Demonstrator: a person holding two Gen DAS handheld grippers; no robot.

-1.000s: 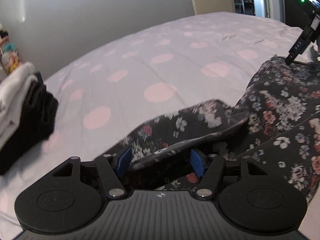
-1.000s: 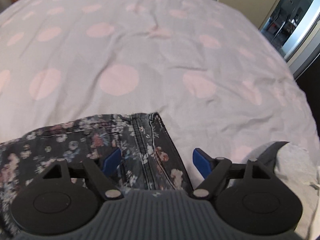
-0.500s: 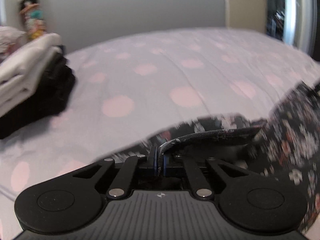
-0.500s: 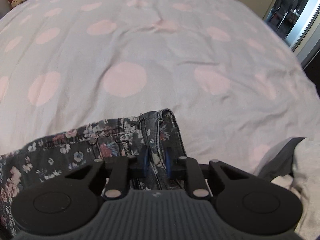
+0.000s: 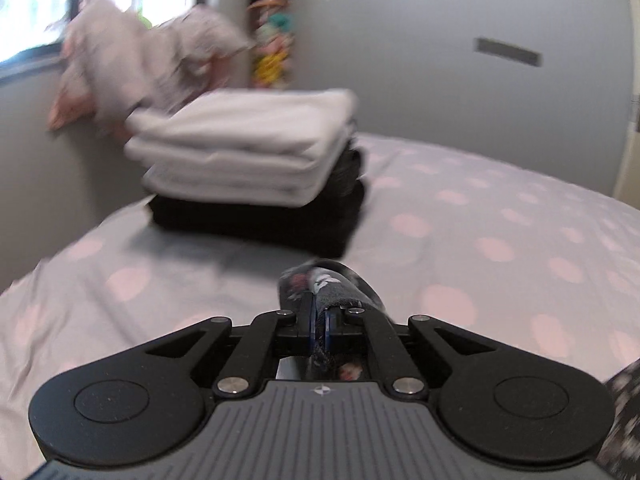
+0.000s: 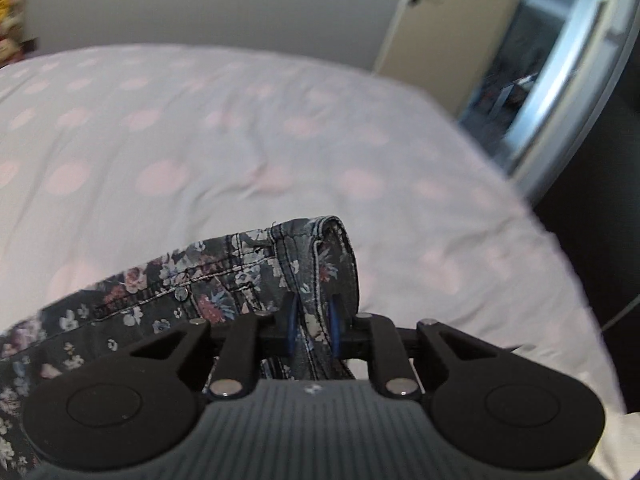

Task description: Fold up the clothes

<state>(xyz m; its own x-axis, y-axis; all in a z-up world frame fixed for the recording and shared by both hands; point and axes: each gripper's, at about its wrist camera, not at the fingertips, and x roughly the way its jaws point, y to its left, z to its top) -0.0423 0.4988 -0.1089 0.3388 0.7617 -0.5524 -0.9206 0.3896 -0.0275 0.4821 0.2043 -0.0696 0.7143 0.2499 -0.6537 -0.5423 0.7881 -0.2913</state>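
L gripper (image 5: 319,322) was clamped nearly flat on a thin fold of the floral denim garment (image 5: 324,284), lifted just above the polka-dot bedspread (image 5: 460,216). R gripper (image 6: 314,326) was pinched on the garment's thick seamed waistband corner (image 6: 316,256), pads pressing both sides w/ a small gap left by the fabric; rest of the cloth trailed off to the left over the bed. Behind L gripper: folded stack (image 5: 256,168), white items atop black ones, near the wall. Frames blurred.
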